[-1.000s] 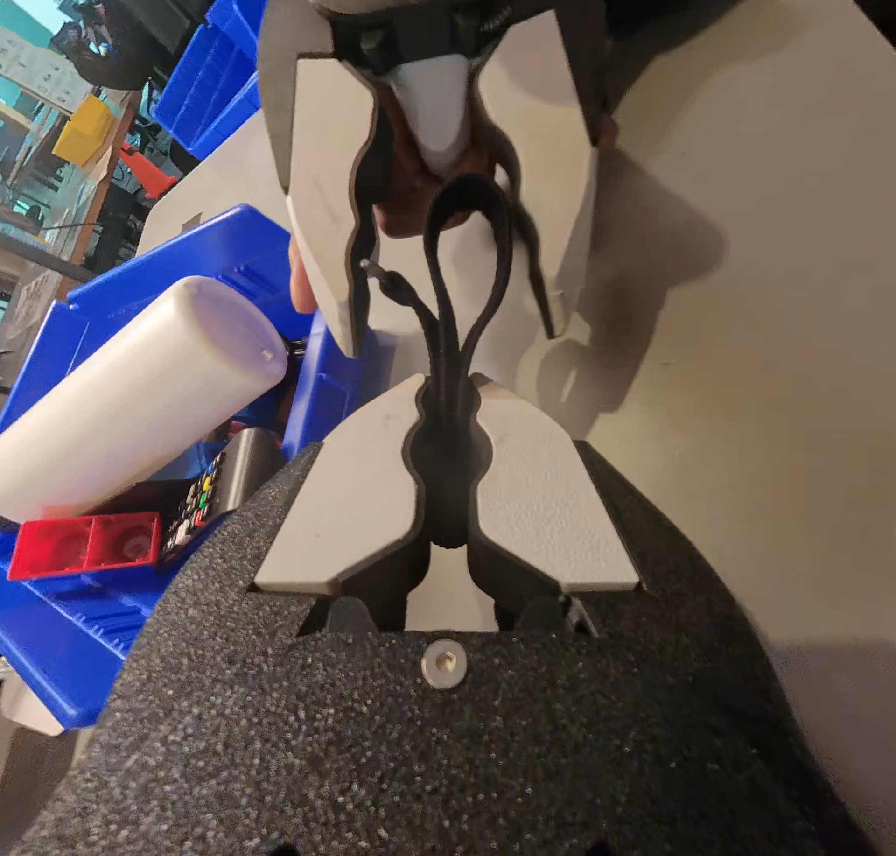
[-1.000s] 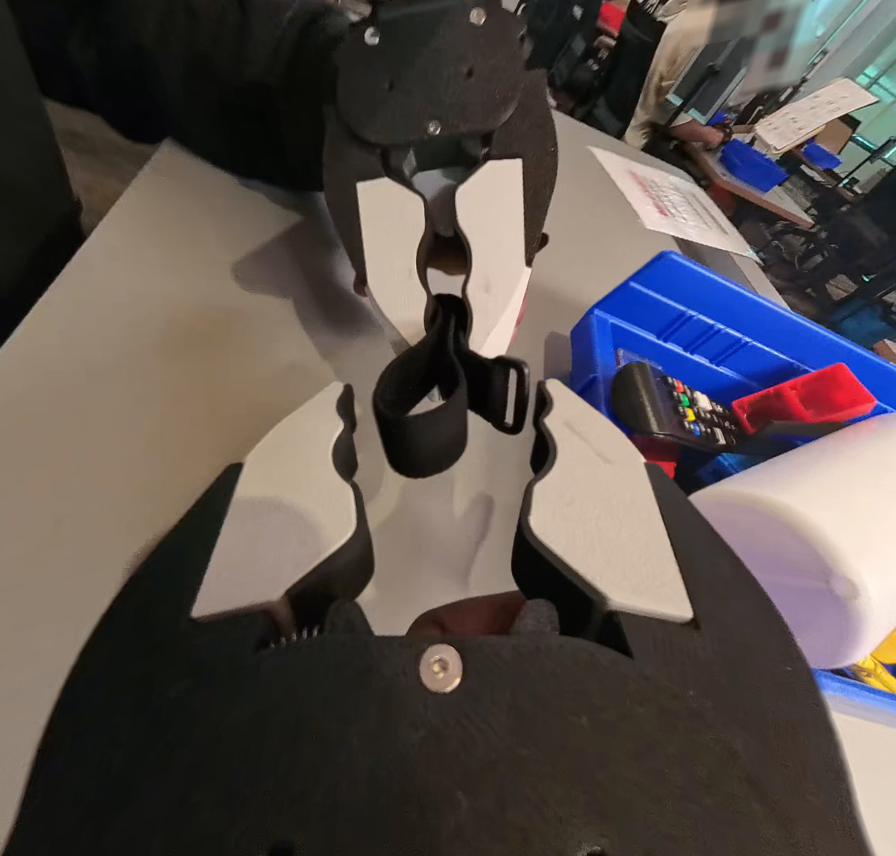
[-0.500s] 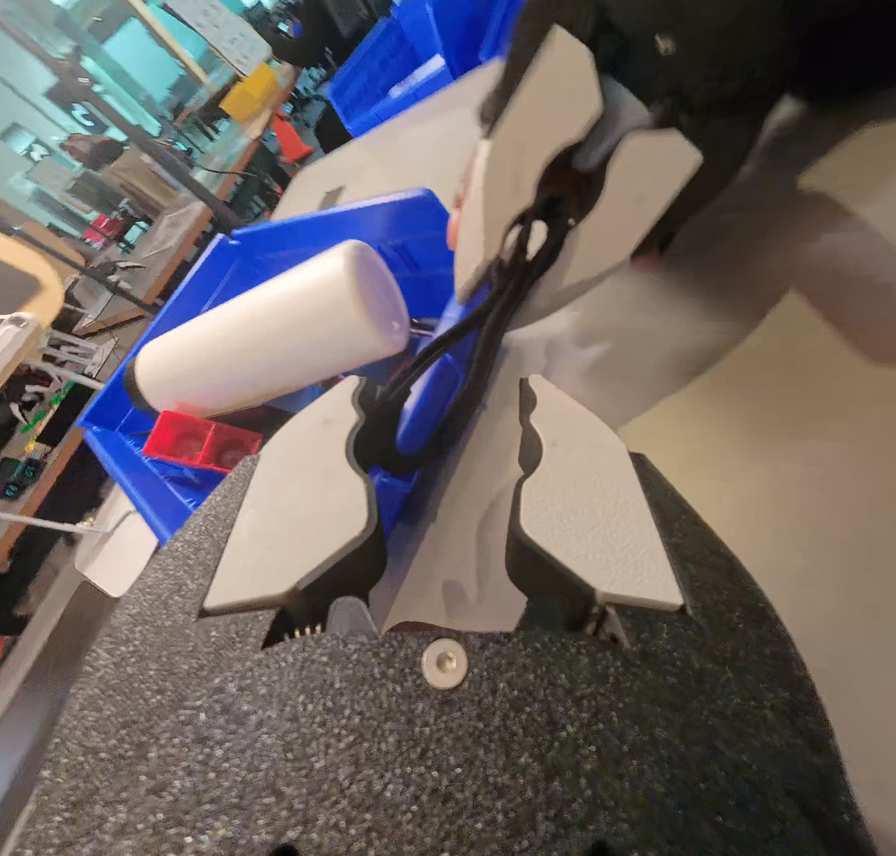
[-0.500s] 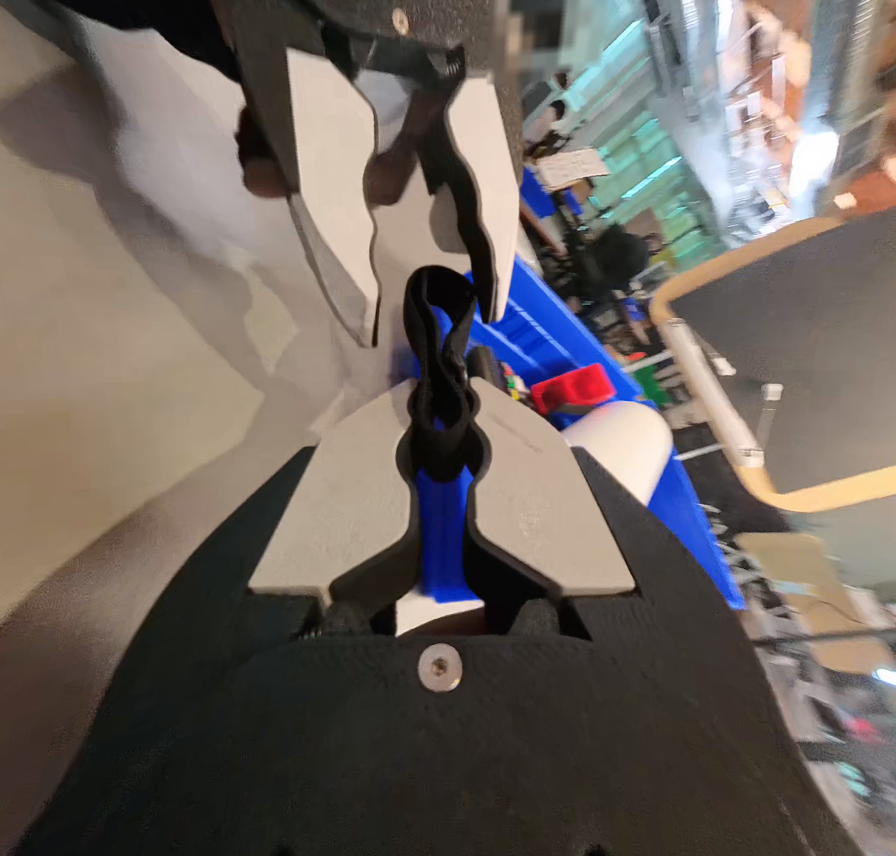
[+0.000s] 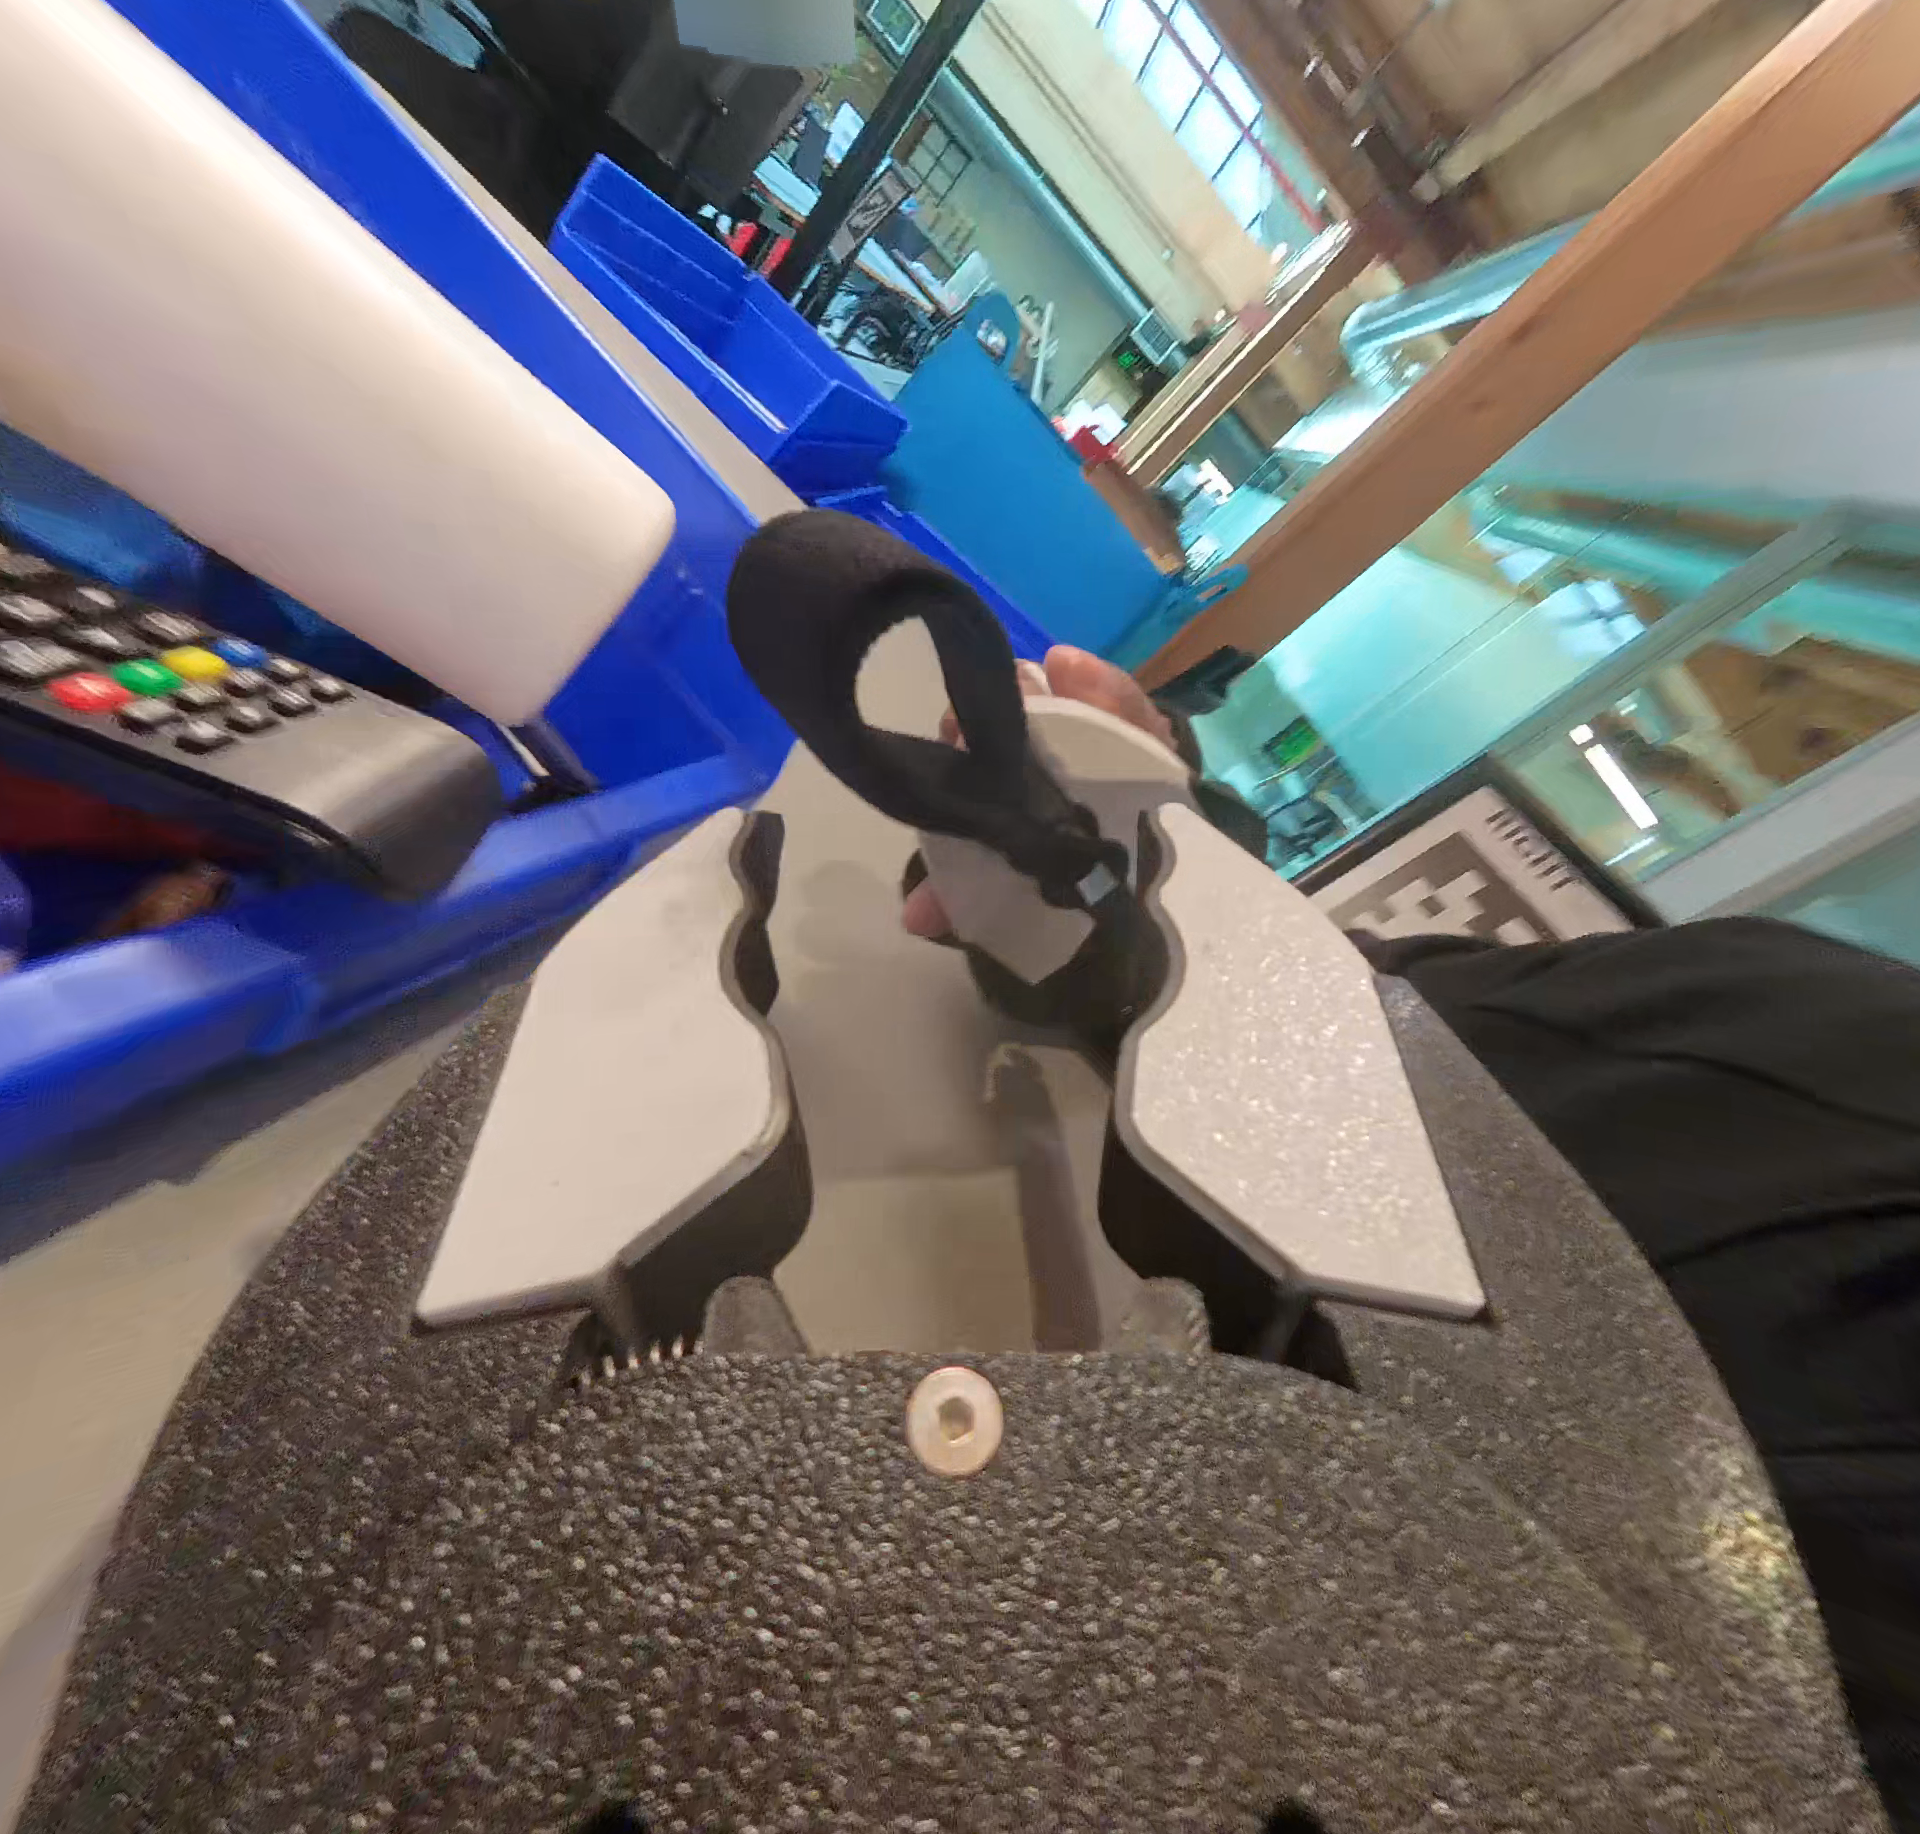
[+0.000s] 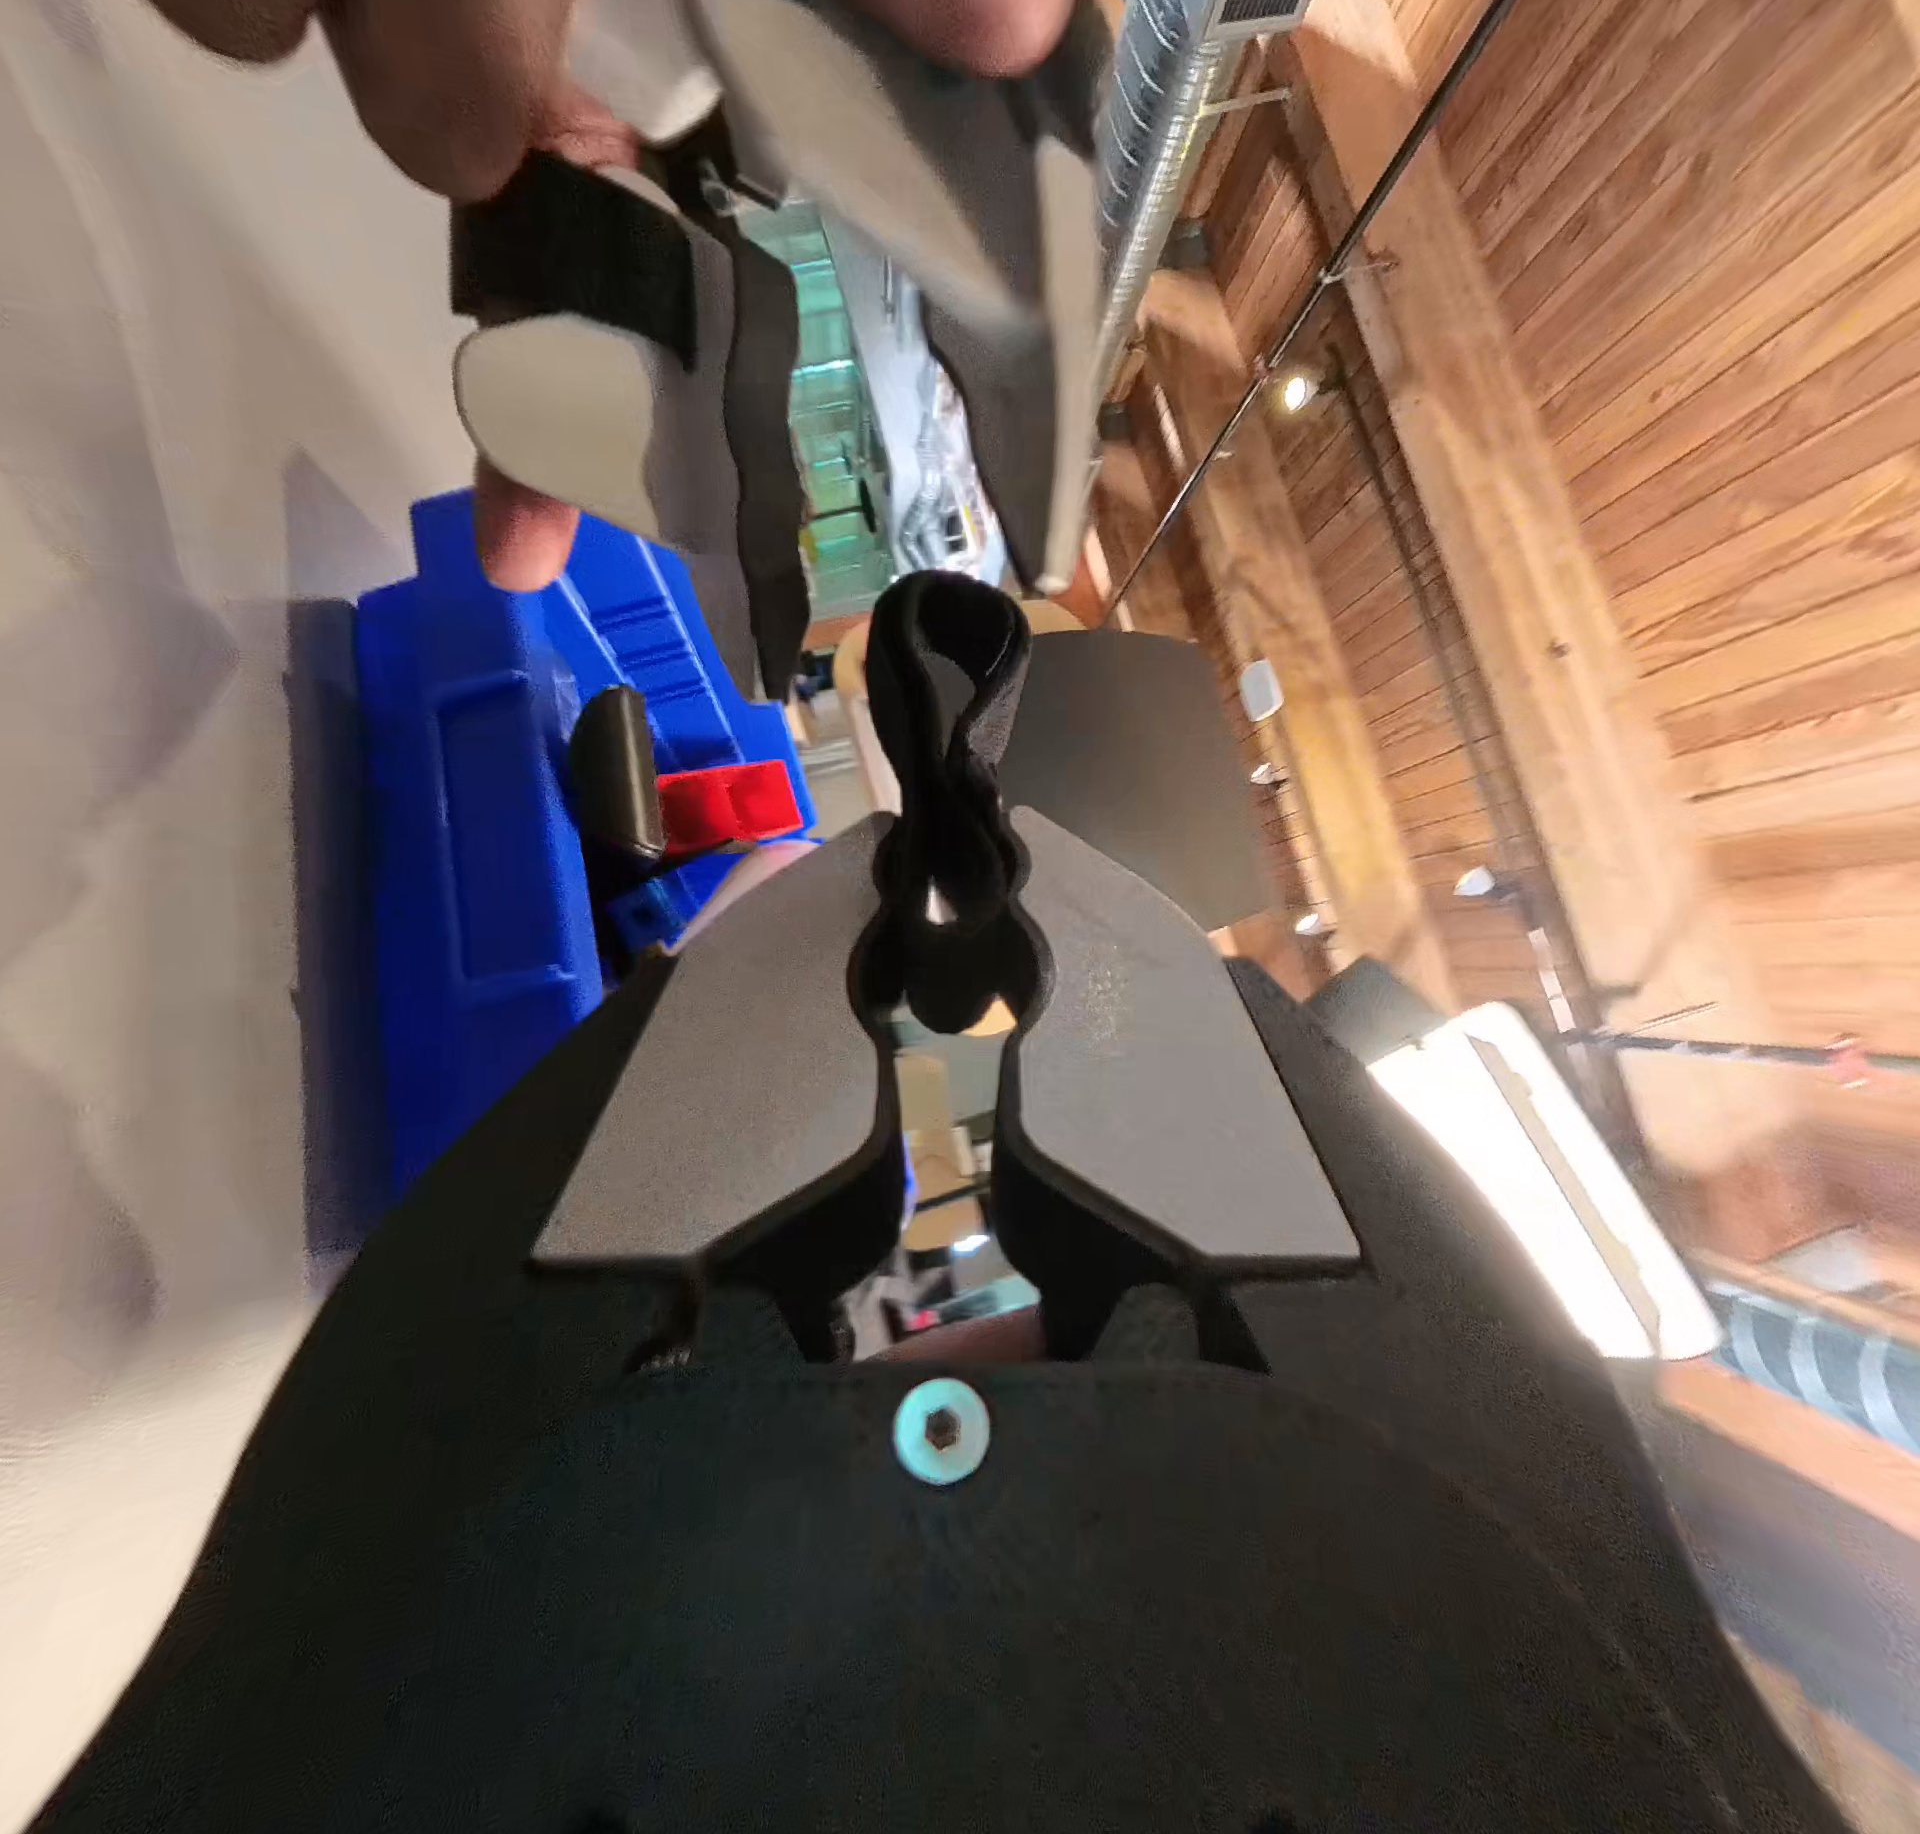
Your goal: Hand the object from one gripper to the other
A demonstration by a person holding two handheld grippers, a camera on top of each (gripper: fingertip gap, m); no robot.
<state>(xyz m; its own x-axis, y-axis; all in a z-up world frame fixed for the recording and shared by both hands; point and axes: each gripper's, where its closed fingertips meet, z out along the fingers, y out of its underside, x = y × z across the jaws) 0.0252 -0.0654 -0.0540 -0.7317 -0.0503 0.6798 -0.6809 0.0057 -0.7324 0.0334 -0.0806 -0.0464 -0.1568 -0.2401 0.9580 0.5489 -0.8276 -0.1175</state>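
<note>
- The black strap is being clamped between the closed fingers of the right gripper, with its loop projecting past the fingertips.
- The left gripper is being held with its fingers spread wide and with nothing between them.
- In the left wrist view, the strap is being presented just ahead of the spread fingers.
- A blue bin is being occupied by a white cylinder and a remote control.
</note>
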